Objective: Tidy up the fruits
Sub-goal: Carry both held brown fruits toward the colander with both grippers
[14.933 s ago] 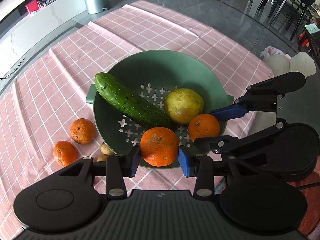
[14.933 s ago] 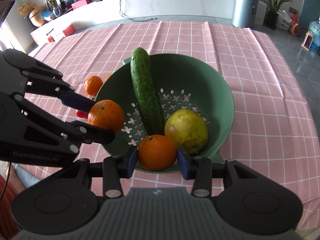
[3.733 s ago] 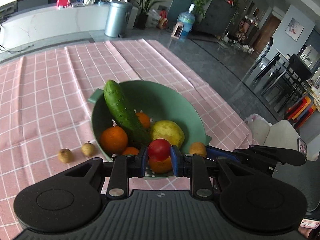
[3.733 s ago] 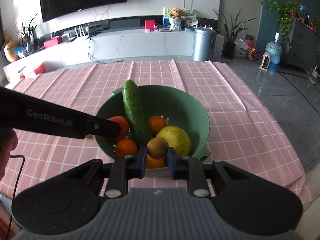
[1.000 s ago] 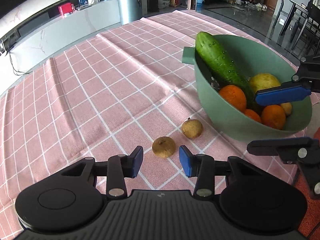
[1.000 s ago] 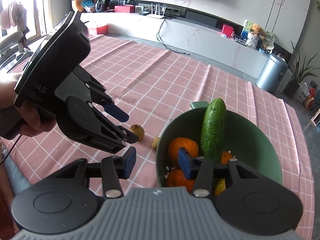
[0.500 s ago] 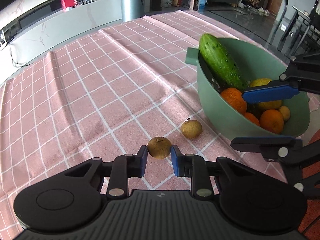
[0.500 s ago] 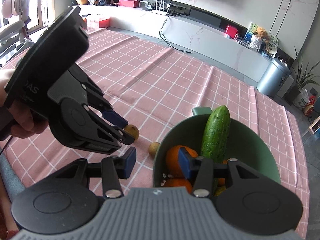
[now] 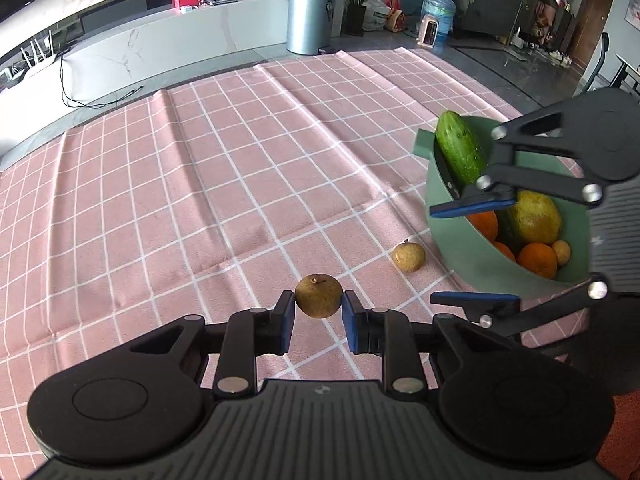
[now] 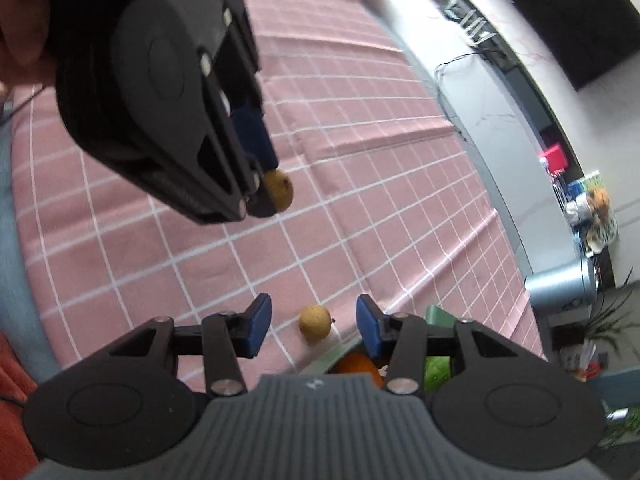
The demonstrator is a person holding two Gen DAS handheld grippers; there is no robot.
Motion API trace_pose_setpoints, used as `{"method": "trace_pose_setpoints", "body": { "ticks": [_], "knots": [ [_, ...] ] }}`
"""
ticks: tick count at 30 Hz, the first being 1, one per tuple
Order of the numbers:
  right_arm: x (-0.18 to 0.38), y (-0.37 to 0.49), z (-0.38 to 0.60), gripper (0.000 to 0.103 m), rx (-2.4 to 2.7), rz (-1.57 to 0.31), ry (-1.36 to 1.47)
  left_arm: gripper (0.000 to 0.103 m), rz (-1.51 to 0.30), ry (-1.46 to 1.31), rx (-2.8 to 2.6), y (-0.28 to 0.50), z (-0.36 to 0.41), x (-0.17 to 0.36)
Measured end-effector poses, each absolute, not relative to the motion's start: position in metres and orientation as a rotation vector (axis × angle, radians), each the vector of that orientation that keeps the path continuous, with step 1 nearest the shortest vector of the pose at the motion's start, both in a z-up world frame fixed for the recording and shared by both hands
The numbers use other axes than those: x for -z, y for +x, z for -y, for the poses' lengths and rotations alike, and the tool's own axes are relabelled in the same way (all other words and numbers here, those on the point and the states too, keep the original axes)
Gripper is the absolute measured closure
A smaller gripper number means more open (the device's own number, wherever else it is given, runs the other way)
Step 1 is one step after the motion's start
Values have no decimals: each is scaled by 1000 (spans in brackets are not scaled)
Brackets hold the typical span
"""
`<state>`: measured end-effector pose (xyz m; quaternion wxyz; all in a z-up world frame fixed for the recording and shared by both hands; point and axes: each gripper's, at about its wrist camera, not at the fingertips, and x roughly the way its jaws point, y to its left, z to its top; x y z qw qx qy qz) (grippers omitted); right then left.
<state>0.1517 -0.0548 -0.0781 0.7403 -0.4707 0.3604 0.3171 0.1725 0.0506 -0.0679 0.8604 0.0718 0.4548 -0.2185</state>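
Observation:
My left gripper [image 9: 319, 316] is shut on a small brown round fruit [image 9: 319, 295] and holds it a little above the pink checked cloth [image 9: 200, 200]. In the right wrist view that same fruit [image 10: 279, 190] shows at the tip of the left gripper [image 10: 268, 188]. A second small brown fruit [image 9: 409, 257] lies on the cloth beside the green bowl [image 9: 460, 240]. My right gripper [image 10: 310, 322] stands open over this second fruit [image 10: 315, 321], with the fruit seen between its blue pads but not touched. The bowl holds a cucumber [image 9: 460, 152], oranges [image 9: 536, 260] and a yellow-green fruit [image 9: 534, 218].
A person's hand [image 10: 16, 40] holds the left gripper at the upper left of the right wrist view. A white low counter [image 9: 160, 52] and a grey bin [image 9: 310, 18] stand beyond the table's far edge. The cloth's wide left part lies bare.
My left gripper closed on the small brown fruit and lifted it off the cloth. My right gripper rolled and swung from over the bowl to over the second brown fruit.

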Motion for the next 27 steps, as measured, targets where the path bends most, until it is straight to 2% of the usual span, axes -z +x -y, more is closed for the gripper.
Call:
{"method": "trace_pose_setpoints", "body": {
  "ticks": [4, 11, 13, 15, 19, 22, 27],
  "knots": [
    [87, 170, 38, 66, -784, -886, -1183, 75, -949, 139, 447, 173, -60, 69],
    [111, 199, 27, 66, -827, -1049, -1317, 75, -950, 95, 432, 176, -77, 72],
    [118, 203, 26, 68, -827, -1075, -1336, 75, -945, 80, 434, 176, -81, 71],
    [123, 206, 26, 74, -818, -1099, -1346, 75, -938, 65, 438, 176, -84, 69],
    [132, 212, 25, 75, -809, -1137, -1358, 75, -933, 48, 441, 176, -88, 68],
    [136, 216, 25, 79, -805, -1156, -1355, 75, -932, 47, 444, 176, -88, 69],
    [137, 220, 23, 79, -808, -1161, -1352, 75, -926, 37, 448, 175, -89, 67]
  ]
}}
